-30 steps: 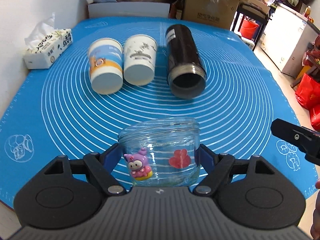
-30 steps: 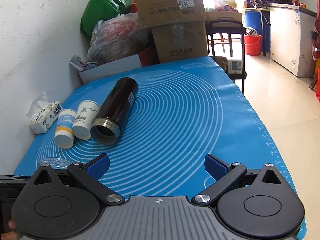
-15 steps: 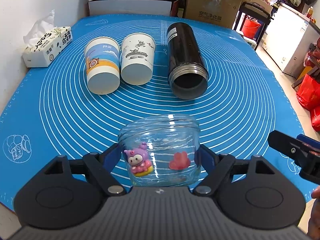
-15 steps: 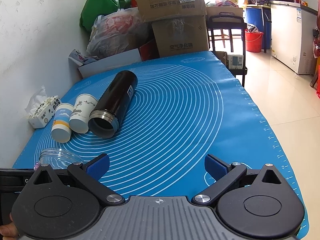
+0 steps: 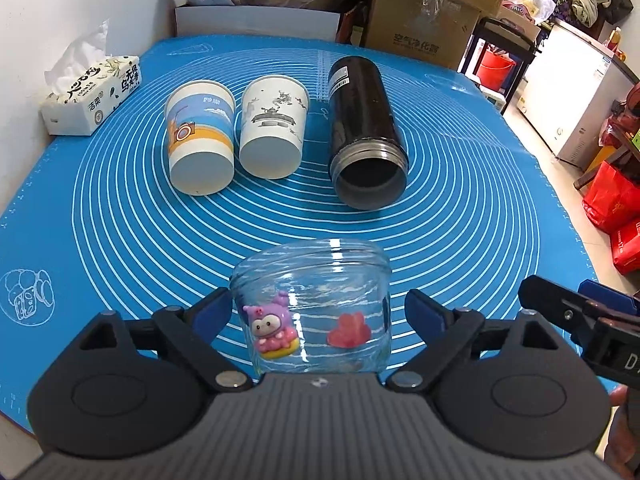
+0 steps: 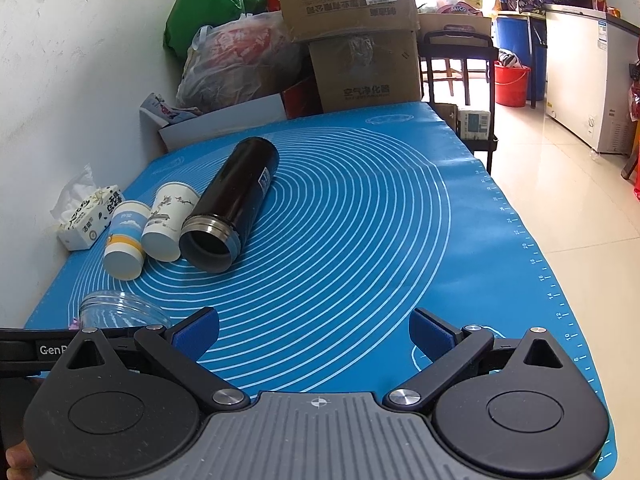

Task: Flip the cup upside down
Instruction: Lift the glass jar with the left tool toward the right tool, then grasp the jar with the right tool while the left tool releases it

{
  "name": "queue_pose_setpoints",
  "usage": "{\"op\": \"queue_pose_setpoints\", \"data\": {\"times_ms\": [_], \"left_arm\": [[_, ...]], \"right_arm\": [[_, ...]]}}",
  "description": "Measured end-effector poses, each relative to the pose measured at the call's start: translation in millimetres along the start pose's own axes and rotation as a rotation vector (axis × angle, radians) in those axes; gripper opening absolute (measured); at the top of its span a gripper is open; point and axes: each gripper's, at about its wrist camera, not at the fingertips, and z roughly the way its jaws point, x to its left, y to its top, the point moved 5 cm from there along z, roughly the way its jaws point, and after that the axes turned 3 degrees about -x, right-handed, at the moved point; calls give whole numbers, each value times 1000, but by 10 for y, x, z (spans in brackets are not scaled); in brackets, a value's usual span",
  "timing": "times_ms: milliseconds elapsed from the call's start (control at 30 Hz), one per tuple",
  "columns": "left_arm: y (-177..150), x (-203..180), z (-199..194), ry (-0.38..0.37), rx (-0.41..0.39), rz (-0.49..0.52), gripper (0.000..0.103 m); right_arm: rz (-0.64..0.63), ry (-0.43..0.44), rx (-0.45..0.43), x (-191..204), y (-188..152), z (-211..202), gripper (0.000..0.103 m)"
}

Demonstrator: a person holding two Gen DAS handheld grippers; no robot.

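A clear glass cup (image 5: 316,304) with a pink cartoon sticker and a red sticker stands mouth up on the blue mat, between the fingers of my left gripper (image 5: 318,312). The jaws stand open, with a small gap on each side of the glass. Its rim shows in the right wrist view (image 6: 116,306) at the lower left. My right gripper (image 6: 314,334) is open and empty above the mat's near edge; it appears in the left wrist view (image 5: 580,312) at the right.
Two paper cups (image 5: 202,148) (image 5: 274,136) and a black flask (image 5: 366,132) lie on their sides on the blue mat (image 5: 460,200). A tissue pack (image 5: 92,94) sits at the far left by the wall. Cardboard boxes (image 6: 360,40) stand behind the table.
My left gripper's fingers have opened away from the glass cup, which now stands on the mat. The left wrist view has risen and tilted slightly. The right gripper has barely moved.
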Motion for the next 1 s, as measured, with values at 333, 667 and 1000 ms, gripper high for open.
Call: {"op": "queue_pose_setpoints", "data": {"times_ms": [333,667,1000], "left_arm": [[34,2,-87,12,-26,-8,92],[80,40,-291,20,-74,-24,92],[180,233,-833,91,-239,-49,92]], "right_arm": [[-10,7,-6,9,21,-35,102],[-60,-18,-22,64,93,-131,102],[-550,-209,-59,496,336,-282,103]]}}
